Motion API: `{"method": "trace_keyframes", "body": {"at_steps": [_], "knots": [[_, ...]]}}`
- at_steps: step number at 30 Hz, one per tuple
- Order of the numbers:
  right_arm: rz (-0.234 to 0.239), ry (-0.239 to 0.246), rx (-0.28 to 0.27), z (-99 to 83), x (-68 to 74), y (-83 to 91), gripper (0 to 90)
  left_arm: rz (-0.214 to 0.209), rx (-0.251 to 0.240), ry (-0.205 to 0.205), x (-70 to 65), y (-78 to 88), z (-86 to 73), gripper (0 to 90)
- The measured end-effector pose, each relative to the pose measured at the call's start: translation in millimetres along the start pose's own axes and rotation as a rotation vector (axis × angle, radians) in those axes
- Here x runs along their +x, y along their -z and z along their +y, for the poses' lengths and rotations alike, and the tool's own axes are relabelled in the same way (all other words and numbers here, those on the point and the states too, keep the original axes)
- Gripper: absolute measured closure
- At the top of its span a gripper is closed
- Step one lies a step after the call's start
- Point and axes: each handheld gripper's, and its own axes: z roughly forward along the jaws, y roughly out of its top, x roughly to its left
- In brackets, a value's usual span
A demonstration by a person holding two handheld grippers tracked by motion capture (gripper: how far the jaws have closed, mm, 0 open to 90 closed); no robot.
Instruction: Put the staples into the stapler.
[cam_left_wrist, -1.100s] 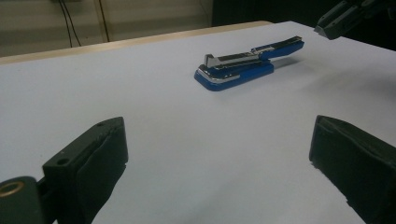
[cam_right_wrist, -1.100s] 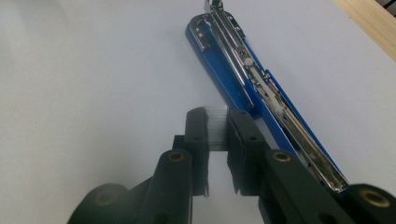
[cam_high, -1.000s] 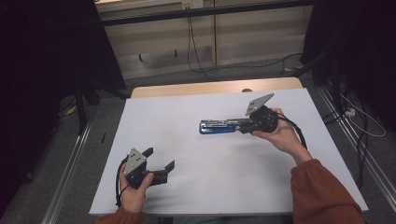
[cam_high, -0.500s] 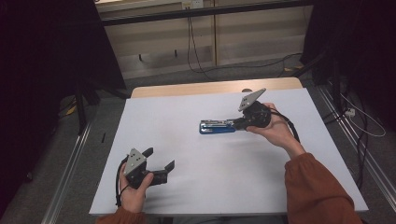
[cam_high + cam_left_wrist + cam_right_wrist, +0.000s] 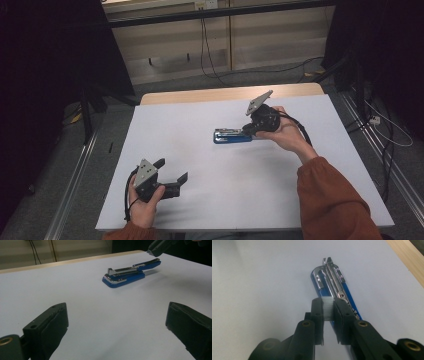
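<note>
Between the jaws of the right claw [image 5: 327,308] sits a silvery strip of staples [image 5: 327,311], pinched from both sides with the jaws standing narrow and nearly parallel. That strip hangs just above the rear half of a blue stapler [image 5: 334,293], which lies flat on the white tabletop [image 5: 257,285] with its top swung open and its chrome staple channel bared along its length. From the high view, the right claw [image 5: 248,131] is at the stapler's [image 5: 232,136] right-hand end, slightly beyond the tabletop's [image 5: 200,210] middle, and the person's right hand [image 5: 282,132] grips the tool from behind.

As a judgement: the work looks to be reloading the stapler. Done so far, it seems, are the opening of the stapler and the picking up of the strip. What remains is lining the strip up with the channel, laying it in, letting go, and shutting the top.

Well apart, near the front left edge, the left claw [image 5: 172,177] rests with its jaws spread wide and nothing between them; its own view shows both black pads [image 5: 53,320] over bare tabletop and the stapler [image 5: 125,276] far off.

No brand, label or other writing can be read on the stapler or either tool.
</note>
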Motion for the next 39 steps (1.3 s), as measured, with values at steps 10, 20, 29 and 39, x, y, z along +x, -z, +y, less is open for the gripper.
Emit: {"method": "trace_keyframes", "body": {"at_steps": [10, 20, 29, 39], "knots": [[0.013, 0.032, -0.004, 11.7, -3.4, -9.2, 79.3, 0.0, -0.01, 0.007, -0.3, 0.3, 0.0, 4.6], [0.001, 0.083, 0.009, 25.4, -7.3, -25.2, 79.3, -0.005, -0.008, 0.008, 0.1, 0.3, 0.0, 4.6], [0.016, 0.101, -0.029, 29.0, -8.6, -40.6, 79.3, -0.006, -0.01, 0.007, 0.1, 0.4, 0.3, 4.6], [0.014, 0.101, -0.018, 38.4, -15.3, -48.5, 79.3, -0.011, -0.012, 0.002, 0.2, 1.4, 0.9, 4.6]]}}
